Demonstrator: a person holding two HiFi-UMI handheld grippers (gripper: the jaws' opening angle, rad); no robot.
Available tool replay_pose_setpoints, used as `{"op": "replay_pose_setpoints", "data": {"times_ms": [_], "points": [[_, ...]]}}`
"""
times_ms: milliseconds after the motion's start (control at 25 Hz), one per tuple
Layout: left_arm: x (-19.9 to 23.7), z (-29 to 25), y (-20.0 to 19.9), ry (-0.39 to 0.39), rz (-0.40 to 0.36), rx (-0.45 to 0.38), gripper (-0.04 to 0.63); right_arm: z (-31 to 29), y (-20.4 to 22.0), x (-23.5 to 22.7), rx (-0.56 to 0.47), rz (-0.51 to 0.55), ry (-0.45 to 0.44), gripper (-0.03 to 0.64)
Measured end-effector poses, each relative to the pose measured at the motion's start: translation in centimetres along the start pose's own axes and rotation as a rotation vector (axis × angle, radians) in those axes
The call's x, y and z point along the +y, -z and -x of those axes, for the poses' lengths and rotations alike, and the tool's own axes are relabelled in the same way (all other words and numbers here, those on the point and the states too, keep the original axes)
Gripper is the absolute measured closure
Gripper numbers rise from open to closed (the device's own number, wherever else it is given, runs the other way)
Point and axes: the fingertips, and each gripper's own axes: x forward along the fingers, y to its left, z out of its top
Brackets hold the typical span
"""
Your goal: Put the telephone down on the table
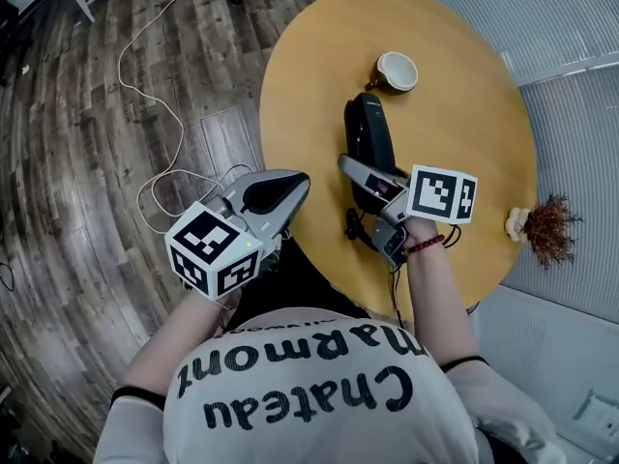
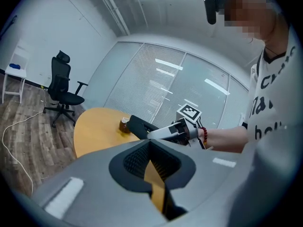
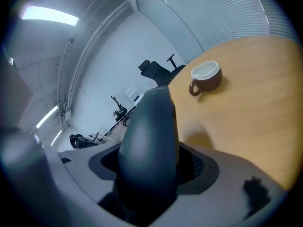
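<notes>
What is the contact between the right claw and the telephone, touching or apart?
Touching. The right gripper view shows the right claw shut on the dark telephone, which fills the gap between both jaws.

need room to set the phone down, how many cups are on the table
1. The cup stands near the far edge of the table, just beyond the far end of the telephone. The arm hides a bit of the near side.

In front of me the round wooden table (image 1: 464,153) bore a brown, white-lined mug (image 1: 395,72), upright near its far edge.
</notes>
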Motion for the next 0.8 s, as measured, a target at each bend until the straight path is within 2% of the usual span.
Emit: {"op": "replay_pose_setpoints", "data": {"times_ms": [200, 480, 800], "points": [[1.8, -1.4, 0.6, 0.007, 0.061, 0.028, 0.588, -3.3, -0.9, -1.5, 0.066, 0.0, 0.029, 0.284], [1.7, -3.0, 3.7, 0.043, 0.145, 0.085, 0.588, -5.7, -0.7, -3.6, 0.109, -0.037, 0.037, 0.284], [3.1, -3.6, 4.3, 0.016, 0.189, 0.078, 0.588, -6.7, -0.4, -5.2, 0.141, -0.048, 0.051, 0.283]]}}
